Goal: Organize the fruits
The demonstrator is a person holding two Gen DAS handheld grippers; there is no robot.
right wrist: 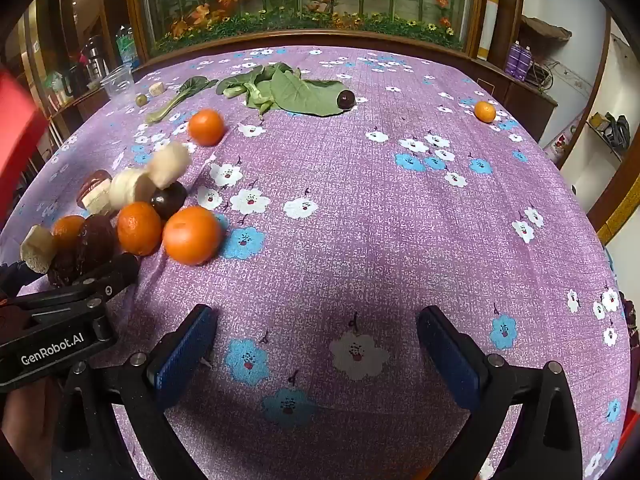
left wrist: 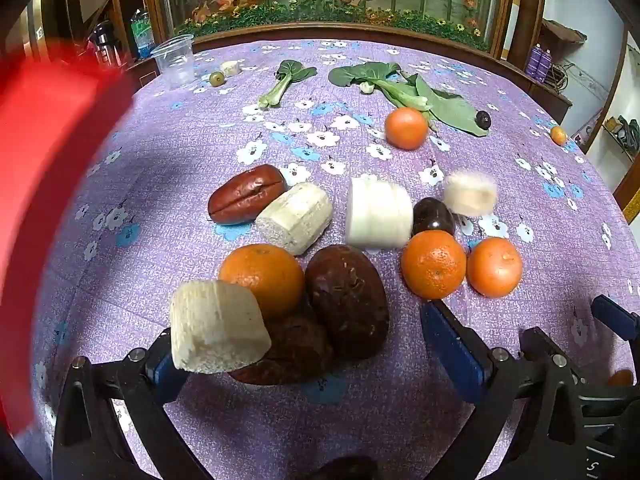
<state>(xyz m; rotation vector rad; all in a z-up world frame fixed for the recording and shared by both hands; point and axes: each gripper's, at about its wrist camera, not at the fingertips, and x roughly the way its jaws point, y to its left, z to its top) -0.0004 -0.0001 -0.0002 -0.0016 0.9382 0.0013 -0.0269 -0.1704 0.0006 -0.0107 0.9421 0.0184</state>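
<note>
A cluster of fruit lies on the purple floral tablecloth (left wrist: 168, 152): oranges (left wrist: 262, 278) (left wrist: 434, 264) (left wrist: 495, 267), pale banana pieces (left wrist: 216, 328) (left wrist: 296, 217) (left wrist: 378, 213), a red date (left wrist: 246, 199) and dark brown fruits (left wrist: 348, 300). My left gripper (left wrist: 316, 352) is open, its jaws either side of the nearest banana piece, brown fruits and orange. A blurred banana piece (left wrist: 470, 193) sits behind. My right gripper (right wrist: 316, 352) is open and empty over bare cloth, right of the cluster (right wrist: 192, 235). Lone oranges (right wrist: 206, 127) (right wrist: 485, 112) lie further back.
Green leafy vegetables (right wrist: 296, 90) with a dark round fruit (right wrist: 346, 99) lie at the back. A clear plastic cup (left wrist: 176, 60), a small green fruit (left wrist: 217, 78) and a banana piece (left wrist: 231, 67) stand back left. A red blurred object (left wrist: 44, 168) fills the left edge.
</note>
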